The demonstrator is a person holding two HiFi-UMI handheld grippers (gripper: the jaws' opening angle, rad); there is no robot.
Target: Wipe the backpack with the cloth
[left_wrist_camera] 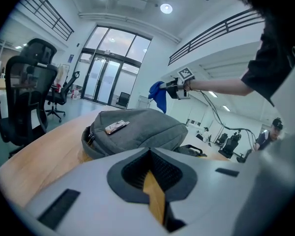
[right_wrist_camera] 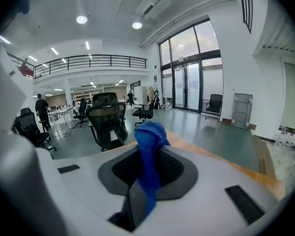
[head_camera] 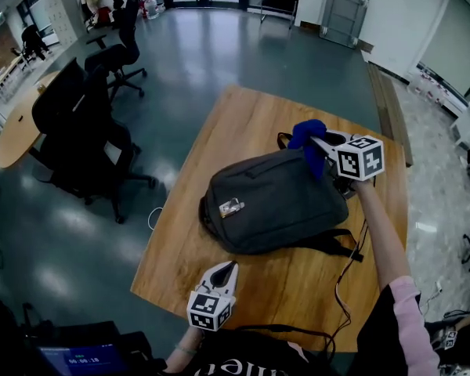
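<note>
Evidently the wiping is only at its start: the right gripper [head_camera: 323, 143] is clamped on a blue cloth [head_camera: 308, 135], which in the right gripper view bunches up out of the closed jaws, and it is held over the far top corner of the grey backpack [head_camera: 274, 202]. The left gripper view shows the cloth's lower edge hanging at or just above the bag, and I cannot tell whether it touches. The backpack lies flat in the middle of the wooden table [head_camera: 251, 116], front panel up, its straps trailing towards the person. The left gripper [head_camera: 225, 272] sits near the table's near edge, apart from the bag, with its jaws drawn almost together on nothing, only a sliver of tabletop showing between them. As I judge it, the next move calls for lowering the cloth onto the fabric and drawing it across the panel; the left gripper could pin the near end, since the soft bag may slide.
</note>
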